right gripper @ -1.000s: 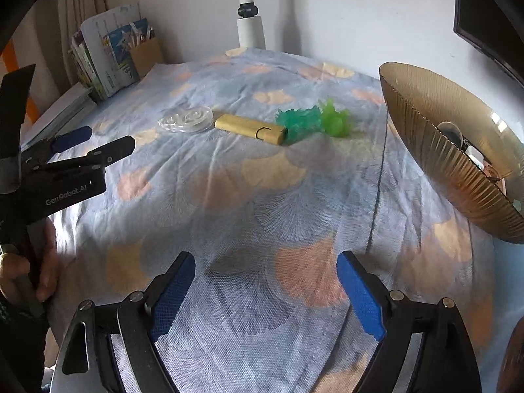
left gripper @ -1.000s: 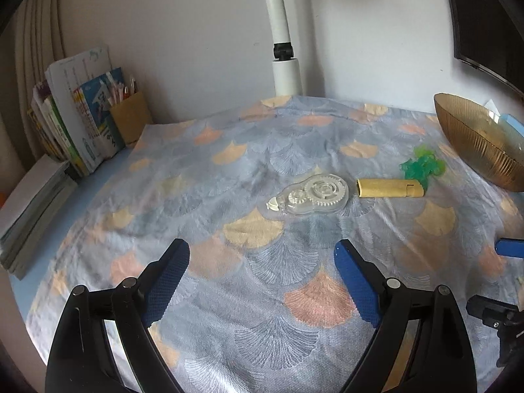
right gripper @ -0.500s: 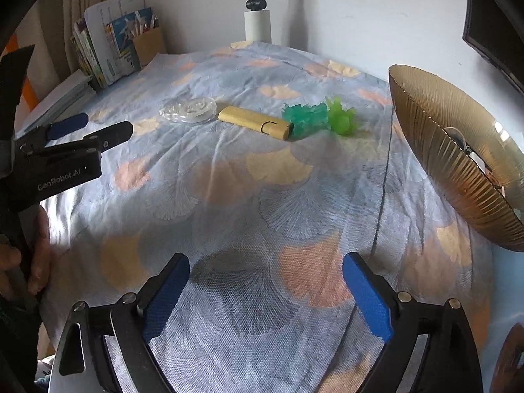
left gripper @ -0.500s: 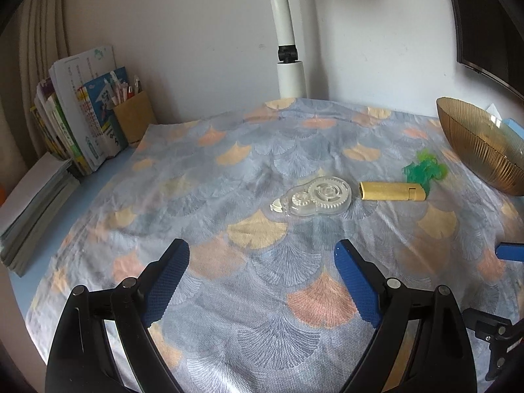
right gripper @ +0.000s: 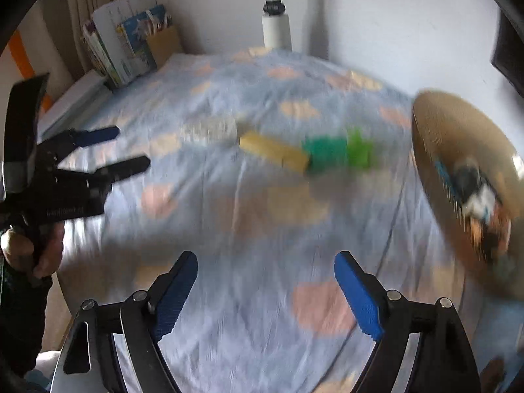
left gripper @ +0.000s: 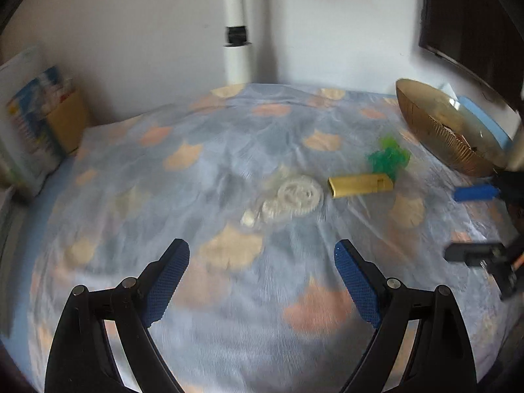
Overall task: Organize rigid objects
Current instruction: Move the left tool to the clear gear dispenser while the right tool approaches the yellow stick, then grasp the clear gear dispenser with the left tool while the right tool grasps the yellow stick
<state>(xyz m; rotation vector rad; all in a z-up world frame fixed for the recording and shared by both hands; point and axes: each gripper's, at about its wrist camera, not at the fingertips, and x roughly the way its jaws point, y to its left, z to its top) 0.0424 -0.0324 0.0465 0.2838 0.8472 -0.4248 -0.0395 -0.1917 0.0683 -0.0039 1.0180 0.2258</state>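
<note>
With nothing between their pads, the left gripper (left gripper: 262, 271) stands wide open and the right gripper (right gripper: 266, 281), jaws just narrowed, remains open; approach step: next, close on the tape dispenser (left gripper: 288, 201), yellow block (left gripper: 358, 185) or green toy (left gripper: 388, 157) lying in a row on the cloth near the bowl (left gripper: 435, 137).
</note>
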